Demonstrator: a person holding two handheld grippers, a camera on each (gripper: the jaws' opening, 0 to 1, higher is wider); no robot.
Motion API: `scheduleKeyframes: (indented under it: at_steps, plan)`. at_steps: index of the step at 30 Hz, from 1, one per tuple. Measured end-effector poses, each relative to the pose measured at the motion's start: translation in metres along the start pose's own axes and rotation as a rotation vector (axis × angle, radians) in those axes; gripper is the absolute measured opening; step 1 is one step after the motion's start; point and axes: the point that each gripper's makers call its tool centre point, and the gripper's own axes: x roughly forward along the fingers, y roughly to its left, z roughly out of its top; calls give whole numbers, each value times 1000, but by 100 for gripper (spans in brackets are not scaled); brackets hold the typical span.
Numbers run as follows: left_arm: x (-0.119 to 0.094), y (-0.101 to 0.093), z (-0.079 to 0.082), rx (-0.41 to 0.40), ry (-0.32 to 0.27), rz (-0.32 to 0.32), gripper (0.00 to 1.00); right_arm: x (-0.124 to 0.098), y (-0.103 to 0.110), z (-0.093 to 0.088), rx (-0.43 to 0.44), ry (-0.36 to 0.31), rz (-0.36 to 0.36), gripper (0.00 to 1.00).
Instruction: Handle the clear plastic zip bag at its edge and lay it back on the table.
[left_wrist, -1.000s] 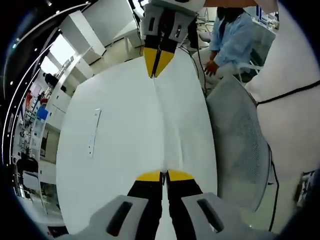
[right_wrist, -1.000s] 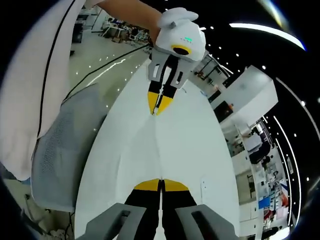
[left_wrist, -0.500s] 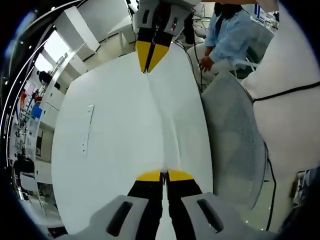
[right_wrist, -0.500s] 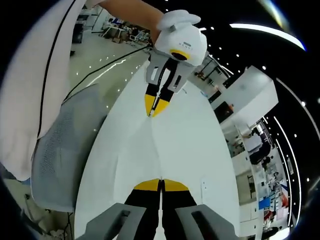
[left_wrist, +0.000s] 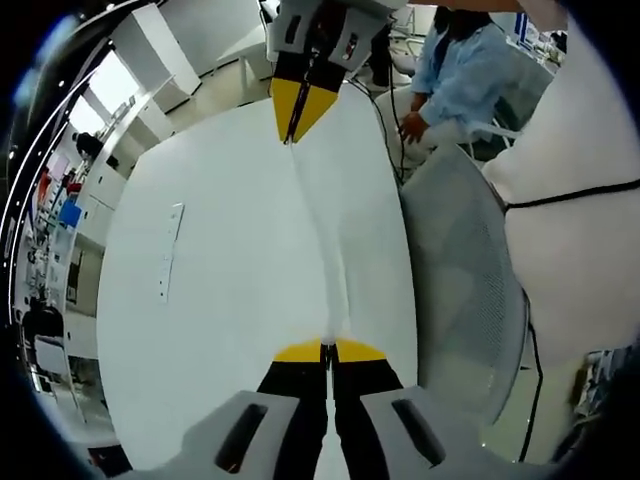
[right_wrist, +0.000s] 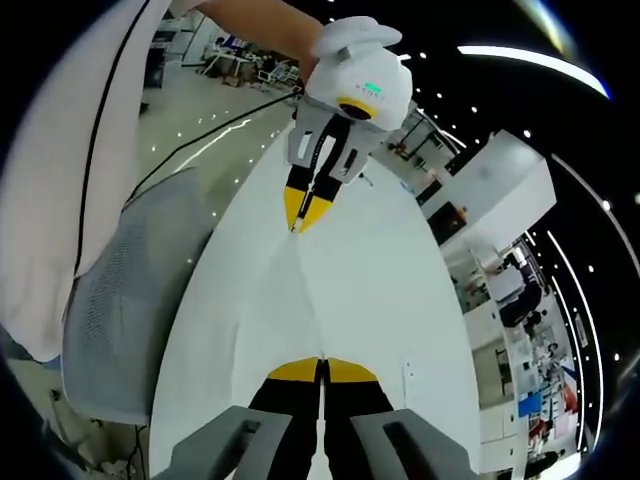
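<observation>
Zip bag held taut between 2 tools above the white tabletop (left_wrist: 220, 300).

We note the left tool (left_wrist: 327, 347), at 6 o'clock in the left gripper view, with jaws pressed together on 1 edge of the clear zip bag (left_wrist: 325, 240). The right tool (left_wrist: 293, 125), at 12 o'clock there, pinches the opposite edge likewise. A mesh chair (left_wrist: 460, 290) sits at 3 o'clock beside the tabletop.

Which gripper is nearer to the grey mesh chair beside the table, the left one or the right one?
Hard to tell. Both grippers, left and right, are shut on opposite ends of the clear plastic zip bag, stretched over the table roughly parallel to the mesh chair.
</observation>
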Motion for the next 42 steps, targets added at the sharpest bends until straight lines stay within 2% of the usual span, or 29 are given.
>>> scheduleKeyframes:
  at_steps: [2,6,15,17,18,22,35,38,42]
  plan:
    - [-1,4,0,-20,-5,11,0,0,0,0,1,0,-1,0]
    - [-6,11,4,-16,-61,29,0,-2,-2,-4,12,1,-4,0]
    - [-6,9,10,-34,-91,26,0,-2,-5,-9,29,6,-8,0]
    - [-6,9,10,-21,-88,28,0,-1,-6,-11,40,7,-8,0]
    - [-7,12,13,12,-100,47,0,-1,-7,-13,32,16,-15,0]
    - [-8,13,14,23,-91,59,0,-1,-7,-14,45,19,-16,0]
    - [-6,17,15,-18,-73,79,0,1,-6,-16,56,34,-20,0]
    - [-6,20,15,-21,-79,92,0,2,-7,-14,70,30,-21,7]
    - [-6,21,17,-20,-84,99,0,4,-9,-8,72,25,-25,10]
